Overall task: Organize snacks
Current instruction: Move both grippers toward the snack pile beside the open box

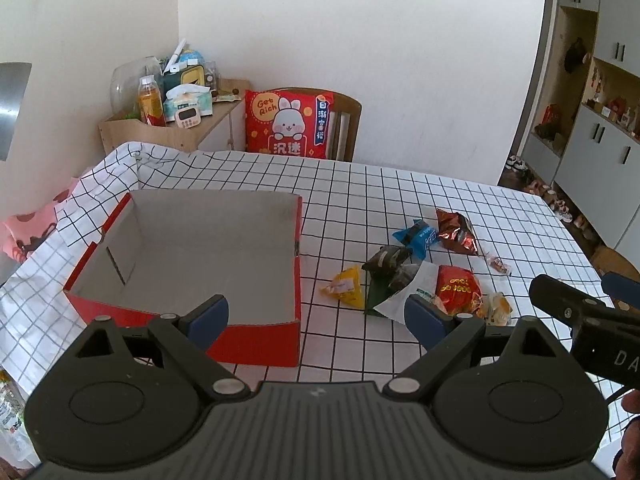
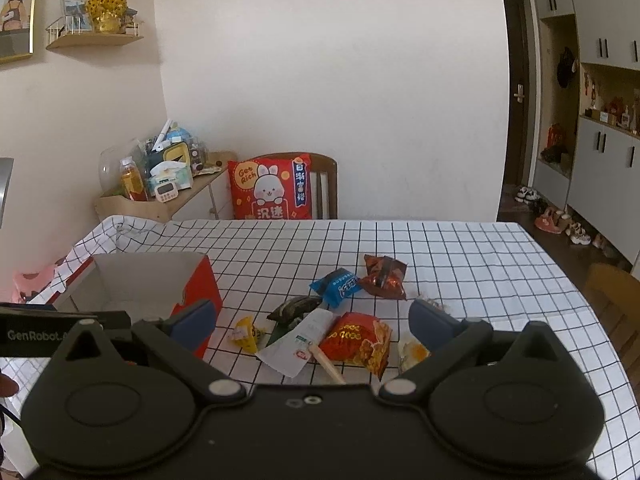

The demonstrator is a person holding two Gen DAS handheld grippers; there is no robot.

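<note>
An open red cardboard box (image 1: 256, 332) with a bare grey inside stands on the checked tablecloth at the left; it also shows in the right wrist view (image 2: 204, 284). Several snack packets lie in a loose pile to its right: a yellow one (image 1: 347, 285), a dark green one (image 1: 386, 261), a blue one (image 1: 418, 237), a brown foil one (image 1: 456, 232), a red one (image 1: 458, 288) and a white wrapper (image 2: 300, 344). My left gripper (image 1: 316, 316) is open over the box's near right corner. My right gripper (image 2: 312, 322) is open just before the pile.
A chair with a red rabbit cushion (image 2: 270, 190) stands at the table's far side. A side shelf (image 1: 180, 128) with a bottle, tissues and a timer stands at the back left. Cabinets (image 2: 592, 168) and shoes are at the right.
</note>
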